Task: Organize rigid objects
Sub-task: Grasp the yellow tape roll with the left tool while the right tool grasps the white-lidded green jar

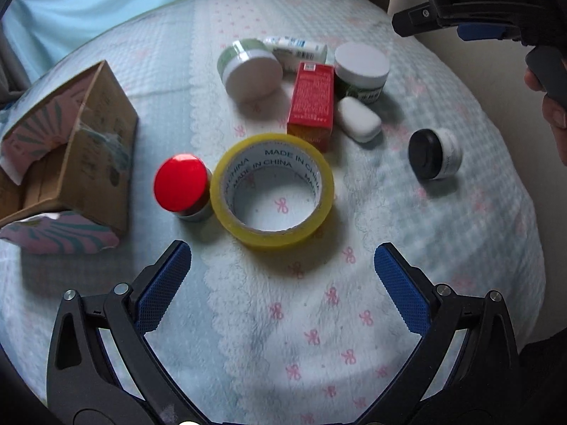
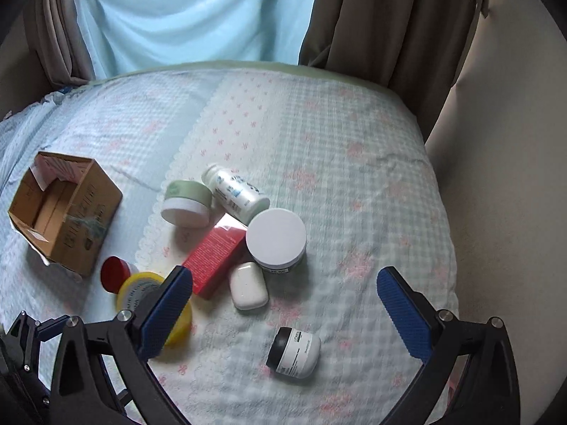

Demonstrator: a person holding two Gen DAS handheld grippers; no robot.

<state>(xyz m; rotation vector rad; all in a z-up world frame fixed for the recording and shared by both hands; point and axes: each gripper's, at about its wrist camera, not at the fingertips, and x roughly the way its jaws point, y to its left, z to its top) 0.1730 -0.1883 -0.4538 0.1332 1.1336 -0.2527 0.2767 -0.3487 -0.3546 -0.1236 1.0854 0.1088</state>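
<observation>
Lying flat: yellow tape roll [image 1: 272, 191], "MADE IN CHINA" core | both grippers gaping, empty

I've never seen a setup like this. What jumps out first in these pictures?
Probably the yellow tape roll lying flat on the bedspread, just ahead of the open left tongs, with a red-capped jar touching its left side. Behind it sits a cluster of tubs around a red carton. An open cardboard box stands at the left.
</observation>
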